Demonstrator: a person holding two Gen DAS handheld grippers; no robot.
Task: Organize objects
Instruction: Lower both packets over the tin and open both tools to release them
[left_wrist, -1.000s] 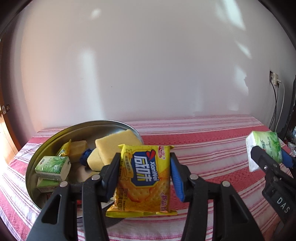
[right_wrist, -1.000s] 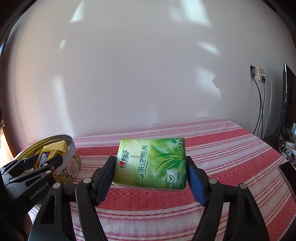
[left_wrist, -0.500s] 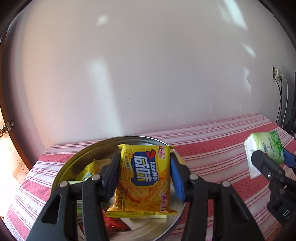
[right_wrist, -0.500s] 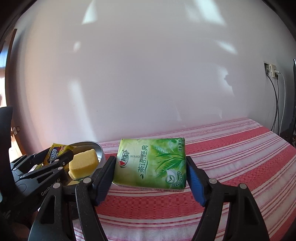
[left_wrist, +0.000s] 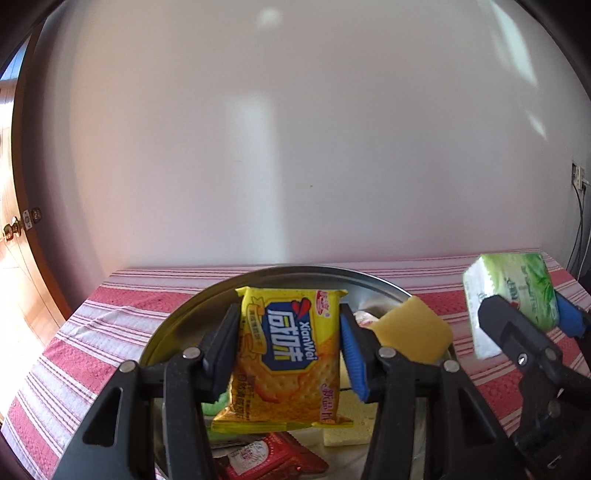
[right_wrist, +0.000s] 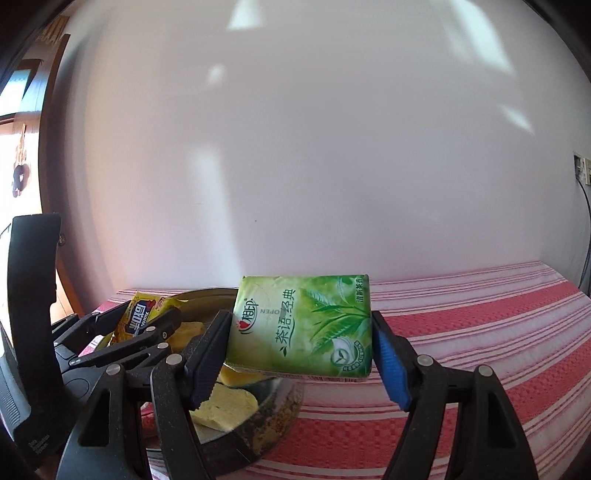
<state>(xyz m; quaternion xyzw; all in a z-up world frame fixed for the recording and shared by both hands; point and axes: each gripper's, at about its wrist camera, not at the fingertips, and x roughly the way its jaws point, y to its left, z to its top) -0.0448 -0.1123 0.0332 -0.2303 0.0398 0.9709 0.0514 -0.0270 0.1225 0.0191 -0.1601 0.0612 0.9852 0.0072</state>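
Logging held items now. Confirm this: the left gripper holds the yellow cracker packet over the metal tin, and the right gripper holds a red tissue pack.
One error: the tissue pack in the right gripper is green, as the right wrist view shows. The left gripper does hold the yellow cracker packet over the metal tin.

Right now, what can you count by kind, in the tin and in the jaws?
Cracker packs: 1, yellow, in left jaws
Tissue packs: 1, green, in right jaws
Sponges: 2, yellow
Red packets: 1
Total visible: 5; the tin is partly hidden.
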